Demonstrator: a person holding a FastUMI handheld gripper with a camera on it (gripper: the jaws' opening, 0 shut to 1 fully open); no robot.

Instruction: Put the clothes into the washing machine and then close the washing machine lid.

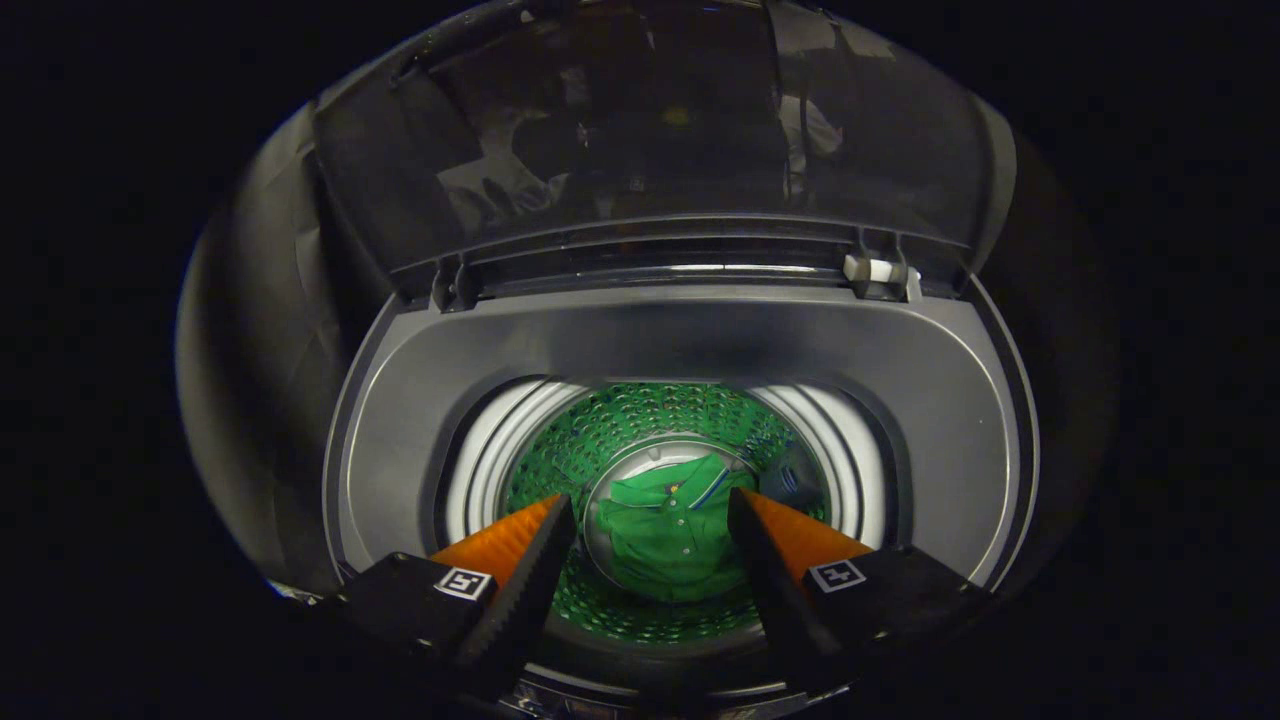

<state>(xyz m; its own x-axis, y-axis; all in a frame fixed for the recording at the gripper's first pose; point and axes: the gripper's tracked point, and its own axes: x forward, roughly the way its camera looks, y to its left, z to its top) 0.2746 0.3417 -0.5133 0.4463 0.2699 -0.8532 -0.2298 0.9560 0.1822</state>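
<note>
Darkness surrounded the washing machine [680, 340], whose grey top panel spread across the middle of the frame around a round opening. Its lid [650, 130] stood raised at the top of the frame, a dark see-through panel tilted back on two hinges, one at the left [452, 285] and one at the right [880, 275], with dim reflections on its surface. Below the panel, in the lower centre, the drum [660, 420] opened downward, its pale ribbed rim curving on both sides and its perforated wall tinted green. At the bottom of the drum lay the shirt [670, 535], green, crumpled, with a collar, a row of small buttons and a stripe of lighter colour near its upper right. My gripper [652, 510] hung above the opening at the bottom of the frame, jaws released and spread wide, holding nothing. My left finger [520, 570] and right finger [775, 570] framed the shirt between them from my viewpoint, yet it sat well below my tips, deep in the drum, touching neither. Each finger base carried a small square marker.
</note>
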